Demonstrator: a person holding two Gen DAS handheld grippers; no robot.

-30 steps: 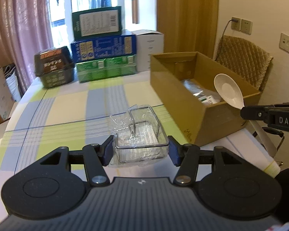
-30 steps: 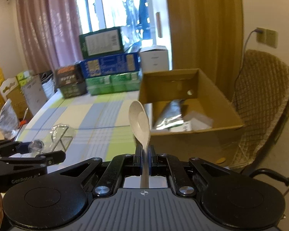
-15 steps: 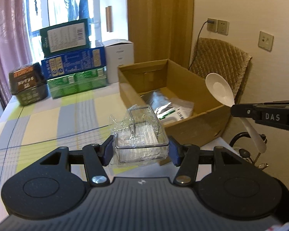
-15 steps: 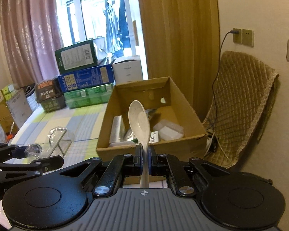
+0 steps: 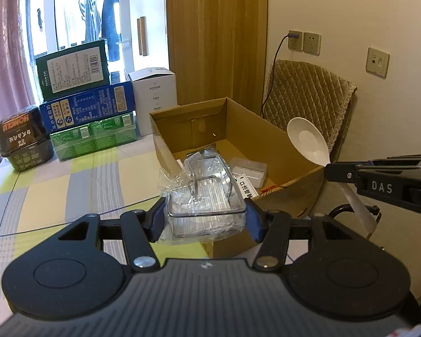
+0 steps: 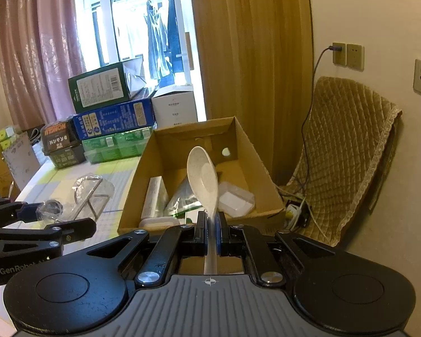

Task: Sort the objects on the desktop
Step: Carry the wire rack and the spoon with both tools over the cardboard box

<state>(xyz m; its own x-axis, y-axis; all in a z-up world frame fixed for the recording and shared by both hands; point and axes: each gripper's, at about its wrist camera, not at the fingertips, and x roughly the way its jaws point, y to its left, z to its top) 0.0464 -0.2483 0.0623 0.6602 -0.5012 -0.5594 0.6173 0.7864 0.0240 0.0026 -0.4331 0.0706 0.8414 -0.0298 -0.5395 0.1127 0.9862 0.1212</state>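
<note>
My left gripper point(image 5: 205, 215) is shut on a clear plastic box wrapped in film point(image 5: 205, 199), held above the near left corner of the open cardboard box point(image 5: 266, 129). My right gripper point(image 6: 210, 231) is shut on the handle of a white speckled spoon point(image 6: 203, 174), bowl upright, just before the cardboard box point(image 6: 247, 146) near its front wall. In the left wrist view the spoon point(image 5: 308, 143) and right gripper point(image 5: 327, 172) hover at the box's right rim. The left gripper point(image 6: 70, 219) with the clear box point(image 6: 91, 193) shows at left in the right wrist view.
Inside the cardboard box lie a white lidded container point(image 6: 234, 199), foil packets point(image 6: 154, 196) and a labelled packet point(image 5: 245, 186). Stacked green, blue and white cartons point(image 5: 87, 112) and a dark noodle tub point(image 5: 21, 140) stand at the back of the checked tablecloth point(image 5: 56, 191). A padded chair point(image 6: 348, 151) stands right.
Both grippers have moved forward and rightward towards the cardboard box, each still holding its object. The clear box now overlaps the box's near corner; the spoon is closer to the rim.
</note>
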